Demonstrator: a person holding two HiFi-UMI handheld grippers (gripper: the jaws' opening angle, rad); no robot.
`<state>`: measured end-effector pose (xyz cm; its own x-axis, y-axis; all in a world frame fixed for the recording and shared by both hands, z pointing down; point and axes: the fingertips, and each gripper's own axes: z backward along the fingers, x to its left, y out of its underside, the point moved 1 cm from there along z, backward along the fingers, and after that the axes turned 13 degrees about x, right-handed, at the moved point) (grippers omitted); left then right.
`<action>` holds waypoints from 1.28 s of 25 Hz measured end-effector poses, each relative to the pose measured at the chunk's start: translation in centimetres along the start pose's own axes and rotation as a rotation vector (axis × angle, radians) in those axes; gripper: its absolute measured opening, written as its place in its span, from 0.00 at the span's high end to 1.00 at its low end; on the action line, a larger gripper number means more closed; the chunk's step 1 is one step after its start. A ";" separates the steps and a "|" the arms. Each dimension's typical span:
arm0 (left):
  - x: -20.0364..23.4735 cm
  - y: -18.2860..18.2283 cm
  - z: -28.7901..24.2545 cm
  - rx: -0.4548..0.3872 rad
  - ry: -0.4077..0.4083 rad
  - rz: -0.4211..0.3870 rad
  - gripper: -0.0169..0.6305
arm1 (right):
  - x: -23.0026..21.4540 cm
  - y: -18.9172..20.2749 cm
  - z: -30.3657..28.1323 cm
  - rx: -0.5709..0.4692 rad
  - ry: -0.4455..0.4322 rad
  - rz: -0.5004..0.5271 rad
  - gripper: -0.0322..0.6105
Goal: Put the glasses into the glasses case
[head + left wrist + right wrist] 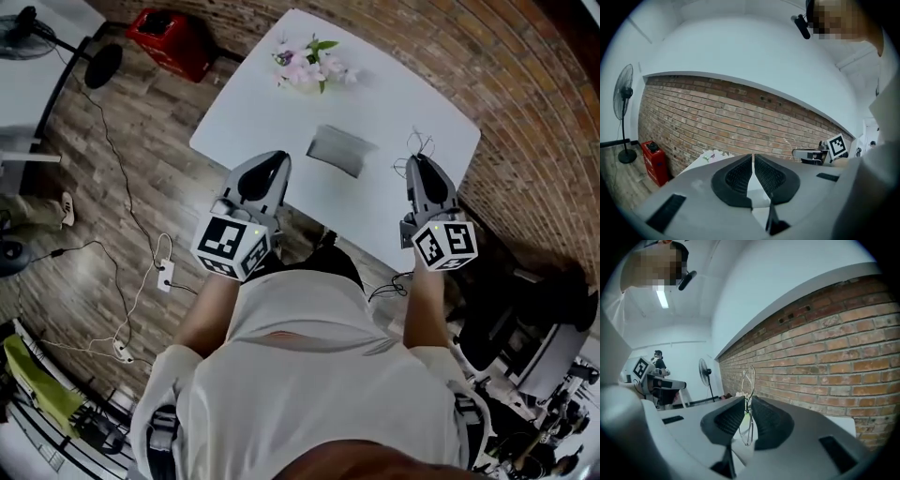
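A grey glasses case [339, 150] lies shut in the middle of the white table [403, 103]. My right gripper [419, 161] hovers over the table's near right edge. It is shut on thin wire-framed glasses [418, 144], which stick out past its tips. In the right gripper view the glasses [748, 379] stand upright, with one rim pinched between the black pads [726, 416]. My left gripper [274, 165] is at the table's near left edge, left of the case. In the left gripper view the left gripper [753, 157] is shut with nothing in it.
A bunch of pink flowers [309, 66] lies at the table's far end. On the wooden floor to the left are a red box [173, 42], a standing fan [37, 37] and white cables [141, 281]. A brick wall [525, 84] runs behind the table.
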<state>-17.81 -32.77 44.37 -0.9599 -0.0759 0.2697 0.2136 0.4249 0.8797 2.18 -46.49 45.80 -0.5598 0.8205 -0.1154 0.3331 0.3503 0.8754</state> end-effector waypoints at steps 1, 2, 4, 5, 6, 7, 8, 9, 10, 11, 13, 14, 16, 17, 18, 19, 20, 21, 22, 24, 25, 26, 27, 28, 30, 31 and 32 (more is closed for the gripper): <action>0.1 0.3 -0.1 0.008 -0.014 0.008 0.93 | -0.1 0.4 -0.9 0.037 -0.025 0.023 0.79; 0.4 0.5 -0.2 0.012 -0.024 0.016 0.93 | -0.2 0.8 -2.0 0.073 -0.040 0.048 0.79; 0.9 0.8 -0.4 0.012 -0.038 0.037 0.93 | -0.3 2.1 -4.2 0.140 -0.054 0.098 0.79; 1.1 1.1 -0.5 0.015 -0.045 0.048 0.93 | -0.3 2.8 -5.3 0.174 -0.065 0.125 0.79; 1.1 1.4 -0.5 0.019 -0.053 0.057 0.93 | -0.1 3.5 -6.5 0.208 -0.081 0.155 0.79; 1.1 1.7 -0.4 0.025 -0.060 0.062 0.93 | 0.2 4.2 -7.6 0.244 -0.103 0.186 0.79; 1.1 2.0 -0.3 0.030 -0.067 0.066 0.93 | 0.7 5.1 -8.6 0.284 -0.131 0.215 0.79; 1.1 2.3 -0.1 0.033 -0.074 0.071 0.93 | 1.3 6.0 -9.6 0.329 -0.165 0.241 0.79; 1.1 2.5 0.1 0.035 -0.081 0.079 0.93 | 1.9 7.1 -10.5 0.379 -0.200 0.268 0.79; 1.3 2.7 0.4 0.036 -0.087 0.088 0.93 | 2.5 8.2 -11.5 0.431 -0.232 0.300 0.79; 1.8 3.2 0.8 0.038 -0.099 0.103 0.93 | 3.5 10.6 -13.4 0.526 -0.288 0.379 0.79; 2.1 3.5 0.9 0.041 -0.107 0.108 0.93 | 3.9 11.7 -14.3 0.568 -0.312 0.417 0.79; 2.8 3.9 1.2 0.045 -0.124 0.118 0.93 | 4.2 14.0 -16.0 0.646 -0.345 0.473 0.79; 3.1 4.0 1.3 0.045 -0.131 0.123 0.93 | 4.2 14.9 -16.6 0.682 -0.353 0.497 0.79; 3.4 4.2 1.5 0.044 -0.138 0.128 0.93 | 4.3 15.8 -17.2 0.718 -0.360 0.522 0.79; 3.6 4.3 1.7 0.043 -0.144 0.132 0.93 | 4.3 16.7 -17.6 0.754 -0.366 0.547 0.79; 3.8 4.3 1.9 0.042 -0.149 0.136 0.93 | 4.4 17.5 -18.0 0.788 -0.371 0.572 0.79; 4.0 4.4 2.1 0.042 -0.153 0.140 0.93 | 4.6 18.2 -18.4 0.818 -0.375 0.593 0.79; 4.1 4.6 2.3 0.042 -0.156 0.144 0.93 | 4.7 18.8 -18.8 0.842 -0.375 0.609 0.79; 4.3 4.9 2.6 0.044 -0.158 0.152 0.93 | 5.1 19.8 -19.5 0.877 -0.375 0.622 0.79; 4.3 5.0 2.6 0.046 -0.157 0.154 0.93 | 5.2 20.2 -19.7 0.894 -0.379 0.619 0.79; 4.4 5.1 2.7 0.047 -0.155 0.155 0.93 | 5.4 20.5 -19.9 0.913 -0.386 0.612 0.79; 4.4 5.2 2.7 0.048 -0.153 0.155 0.93 | 5.5 20.8 -20.0 0.930 -0.393 0.601 0.79; 4.4 5.2 2.7 0.049 -0.151 0.154 0.93 | 5.5 21.1 -20.1 0.947 -0.398 0.591 0.79; 4.5 5.2 2.8 0.048 -0.148 0.156 0.93 | 5.6 21.5 -20.2 0.976 -0.406 0.585 0.79; 4.6 5.1 2.8 0.047 -0.147 0.157 0.93 | 5.7 21.7 -20.1 0.989 -0.417 0.587 0.79; 4.6 5.1 2.8 0.048 -0.145 0.156 0.93 | 5.8 22.0 -20.0 0.999 -0.429 0.594 0.79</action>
<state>-21.69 -28.41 49.00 -0.9327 0.1235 0.3388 0.3561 0.4638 0.8112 -8.89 -43.04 73.74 0.1072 0.9854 -0.1323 0.9881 -0.0907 0.1244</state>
